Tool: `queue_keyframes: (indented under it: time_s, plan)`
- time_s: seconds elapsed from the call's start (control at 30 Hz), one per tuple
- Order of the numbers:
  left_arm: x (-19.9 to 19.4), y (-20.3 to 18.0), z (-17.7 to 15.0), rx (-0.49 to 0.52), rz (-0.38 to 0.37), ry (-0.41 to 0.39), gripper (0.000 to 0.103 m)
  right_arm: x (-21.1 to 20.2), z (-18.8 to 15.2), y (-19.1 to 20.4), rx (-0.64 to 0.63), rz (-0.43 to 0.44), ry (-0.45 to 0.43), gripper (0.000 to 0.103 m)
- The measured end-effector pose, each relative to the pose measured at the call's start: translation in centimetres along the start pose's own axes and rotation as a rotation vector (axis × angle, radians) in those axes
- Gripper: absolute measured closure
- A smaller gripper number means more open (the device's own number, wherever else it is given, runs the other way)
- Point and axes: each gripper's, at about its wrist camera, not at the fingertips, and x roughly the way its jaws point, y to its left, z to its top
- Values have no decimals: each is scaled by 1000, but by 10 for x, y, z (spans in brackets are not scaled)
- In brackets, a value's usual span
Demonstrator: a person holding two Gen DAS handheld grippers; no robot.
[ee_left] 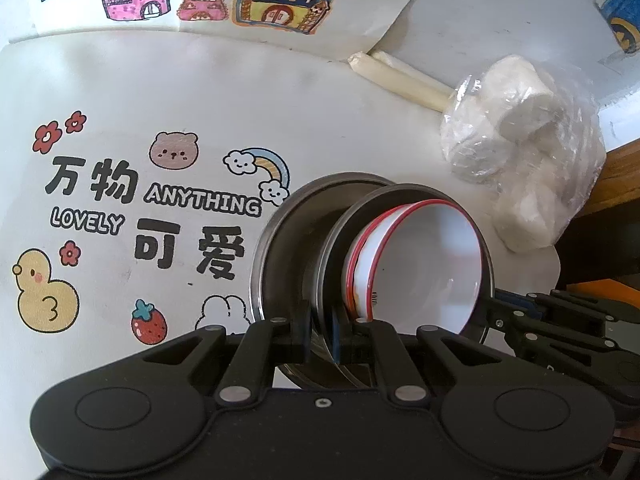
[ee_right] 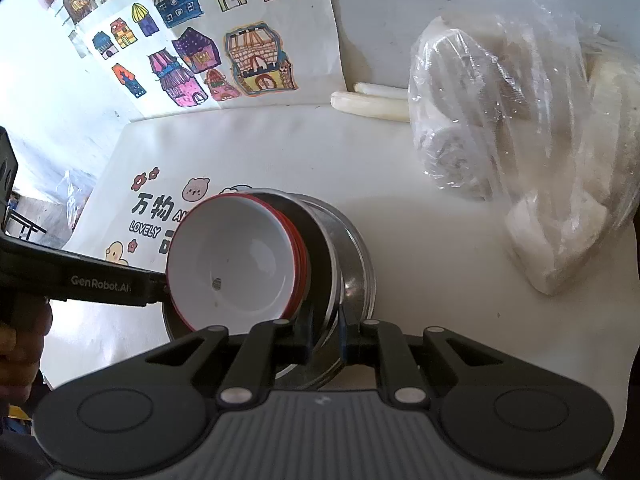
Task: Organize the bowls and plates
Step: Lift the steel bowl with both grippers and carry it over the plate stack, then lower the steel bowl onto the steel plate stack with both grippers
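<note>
A stack of dishes is held over the white table by both grippers. A white bowl with a red rim sits nested in two steel plates. My left gripper is shut on the near rim of the steel plates. My right gripper is shut on the plates' rim from the opposite side; it also shows at the right edge of the left wrist view. The left gripper shows in the right wrist view.
The white table mat carries cartoon prints and text. A clear plastic bag of white rolls lies at the right. Two pale sticks lie near it. Coloured house drawings stand behind.
</note>
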Motion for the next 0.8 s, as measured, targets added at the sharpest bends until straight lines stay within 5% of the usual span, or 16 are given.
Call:
queue_keyframes:
  time_s: [0.8]
  plan:
    - [12, 7, 2, -25, 29, 21, 95, 16, 8, 0, 10, 3, 27, 89]
